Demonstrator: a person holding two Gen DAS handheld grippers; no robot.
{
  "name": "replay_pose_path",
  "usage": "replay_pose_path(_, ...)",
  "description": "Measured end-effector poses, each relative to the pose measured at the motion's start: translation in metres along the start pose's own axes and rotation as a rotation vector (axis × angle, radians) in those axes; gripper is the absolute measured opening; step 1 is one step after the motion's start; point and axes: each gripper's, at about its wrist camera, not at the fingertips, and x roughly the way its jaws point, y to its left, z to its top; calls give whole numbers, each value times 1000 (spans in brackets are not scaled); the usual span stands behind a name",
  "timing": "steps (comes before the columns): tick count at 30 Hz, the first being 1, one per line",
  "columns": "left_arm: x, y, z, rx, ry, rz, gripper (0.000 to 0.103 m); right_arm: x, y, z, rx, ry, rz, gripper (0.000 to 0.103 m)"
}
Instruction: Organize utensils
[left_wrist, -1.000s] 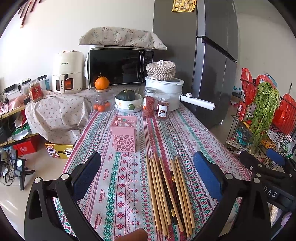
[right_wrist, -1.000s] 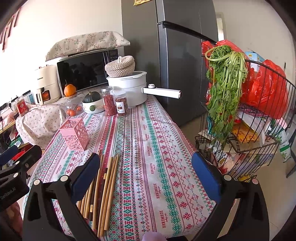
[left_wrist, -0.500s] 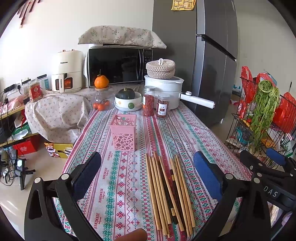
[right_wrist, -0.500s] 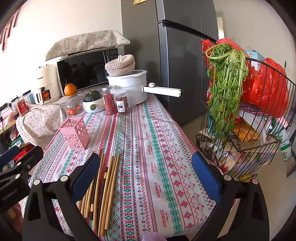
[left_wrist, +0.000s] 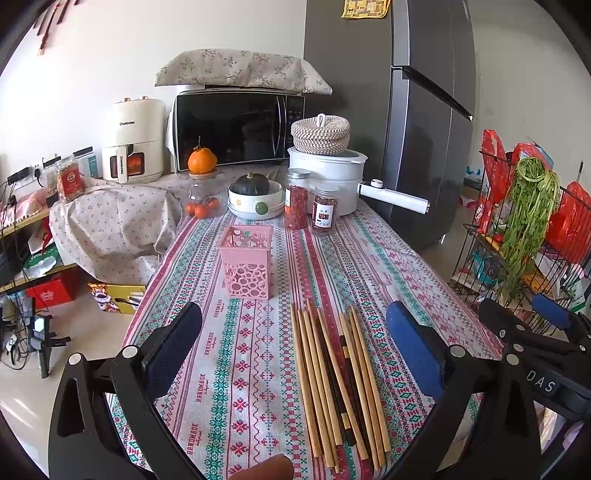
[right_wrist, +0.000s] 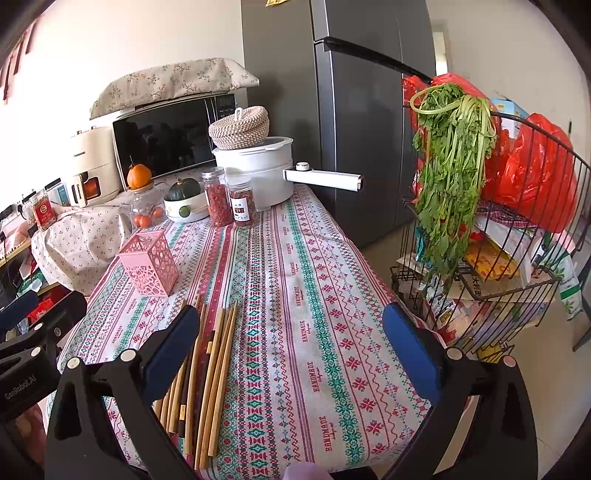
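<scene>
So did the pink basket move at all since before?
No. The pink basket sits the same way between the chopsticks and the white bowl in both views.

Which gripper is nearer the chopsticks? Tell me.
Left. The left gripper hangs right over the chopsticks; the right gripper sits off to their right.

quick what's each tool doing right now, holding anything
Left tool: open, holding nothing.
Right tool: open, holding nothing.
</scene>
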Motion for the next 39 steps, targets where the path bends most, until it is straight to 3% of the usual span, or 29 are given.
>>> replay_pose_path(21,4,-2,-5,1,13,5,96,3,0,-2,-4,13,-9,96)
replay_pose_path(29,10,-1,-2,5,52,19,96,8,-2,-2,0,34,-5,96)
replay_pose_path(33,34,14,4,-70,181,-6,96,32,-7,3,55,178,64,96)
replay_pose_path(36,72,34,14,-198,382,-129,96,68,-19,13,169,385,156,96)
replay_pose_path(39,104,35,15,-173,515,-106,96,96,-24,21,210,486,162,96)
